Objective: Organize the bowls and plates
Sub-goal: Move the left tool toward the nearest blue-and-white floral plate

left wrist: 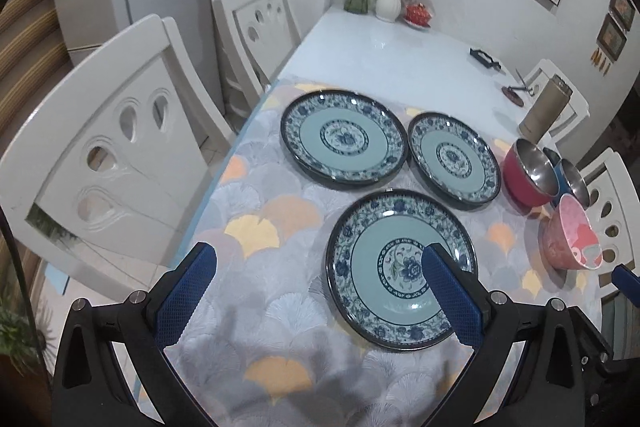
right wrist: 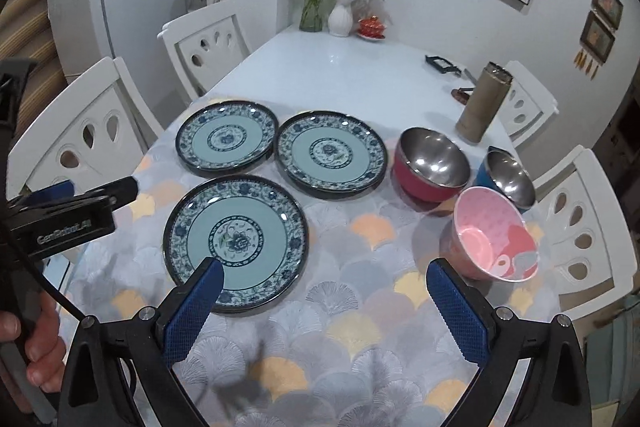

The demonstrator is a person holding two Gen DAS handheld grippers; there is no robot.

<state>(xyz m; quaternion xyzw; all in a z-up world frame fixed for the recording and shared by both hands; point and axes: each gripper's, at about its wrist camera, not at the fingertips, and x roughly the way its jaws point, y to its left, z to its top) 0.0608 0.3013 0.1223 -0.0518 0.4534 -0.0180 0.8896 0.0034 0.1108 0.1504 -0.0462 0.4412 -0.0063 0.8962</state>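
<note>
Hovering over the patterned tablecloth, left gripper and right gripper are both gaping wide, holding nothing. Three blue plates are lying flat at left; red bowl, blue bowl, pink bowl are sitting clustered at right.

Three plates left on table; three bowls right; flask behind bowls, seemingly apart.

Both views were evenly lit by soft indoor light and stayed sharp at centre. Glare glinted on the white tabletop toward 12 o'clock; soft grey shadows lay on the patterned cloth at 6 o'clock. Fisheye bending and black vignetting marked the corners
</note>
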